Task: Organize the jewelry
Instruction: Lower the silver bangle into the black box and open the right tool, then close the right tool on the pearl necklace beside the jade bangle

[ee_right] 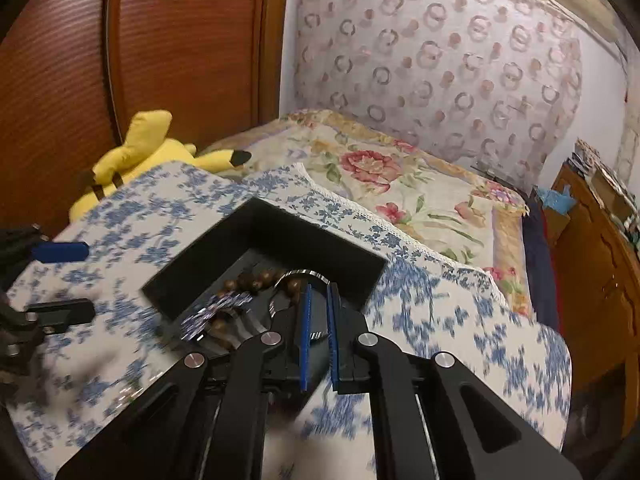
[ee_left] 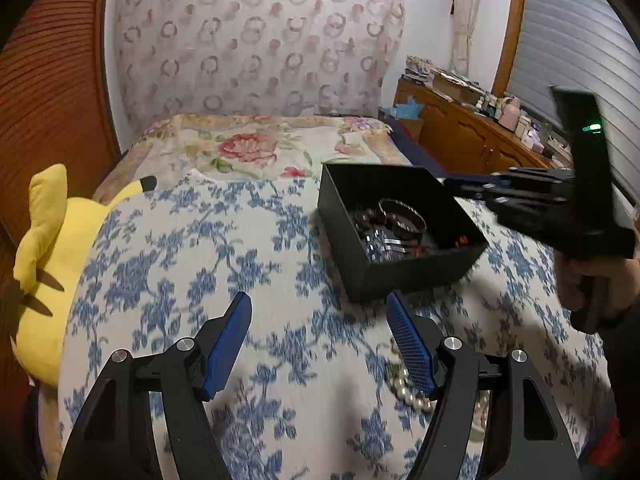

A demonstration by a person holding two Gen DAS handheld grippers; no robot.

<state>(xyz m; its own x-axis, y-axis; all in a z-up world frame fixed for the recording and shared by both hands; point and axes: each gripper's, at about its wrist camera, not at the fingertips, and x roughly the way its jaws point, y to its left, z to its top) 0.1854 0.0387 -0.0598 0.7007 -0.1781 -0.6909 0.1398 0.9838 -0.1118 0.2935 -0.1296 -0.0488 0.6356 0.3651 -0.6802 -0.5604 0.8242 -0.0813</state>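
Pearl strand (ee_left: 412,390) beside spread left claw (ee_left: 320,340)

Pearl strand (ee_left: 412,390) partly hidden behind left gripper's (ee_left: 320,344) right finger; box (ee_right: 280,236) contents motion-blurred near right gripper (ee_right: 318,336), whether its jaws pinch anything undeterminable.

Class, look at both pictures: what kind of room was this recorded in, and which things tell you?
Most likely a bedroom: a bed with a floral bedspread, a yellow plush toy beside it, and a cluttered wooden dresser along the wall.
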